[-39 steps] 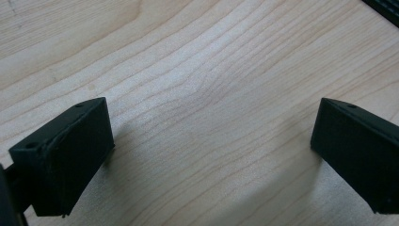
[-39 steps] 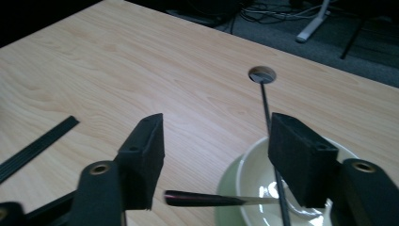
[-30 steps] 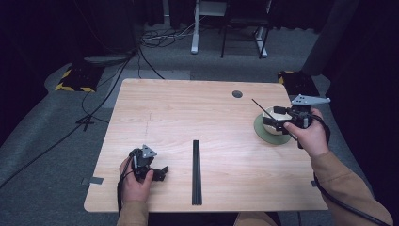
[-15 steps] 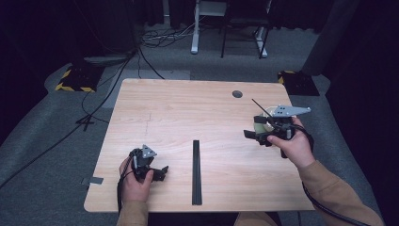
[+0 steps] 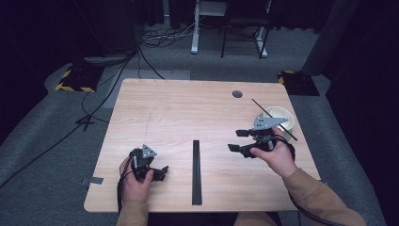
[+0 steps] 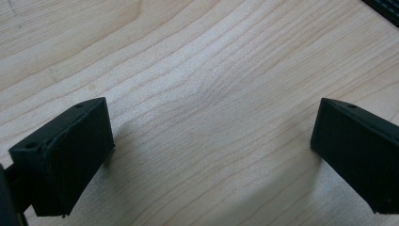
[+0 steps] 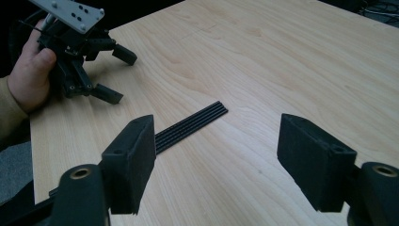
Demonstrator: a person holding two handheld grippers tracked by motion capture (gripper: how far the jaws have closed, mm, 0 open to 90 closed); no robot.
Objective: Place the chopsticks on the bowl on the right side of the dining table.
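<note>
Black chopsticks (image 5: 196, 172) lie bundled in a straight row on the wooden table (image 5: 188, 108), between the two hands. The right gripper (image 5: 239, 140) hovers just right of the bundle's far end, jaws spread wide with nothing between them, pointing toward the sticks. Behind it a pale bowl (image 5: 282, 117) holds one more chopstick (image 5: 268, 115). The left gripper (image 5: 160, 173) rests on the table, jaws wide apart, gripping nothing.

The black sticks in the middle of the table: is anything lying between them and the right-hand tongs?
No. In the right gripper view, bare wood separates the right tongs from the black sticks.
</note>
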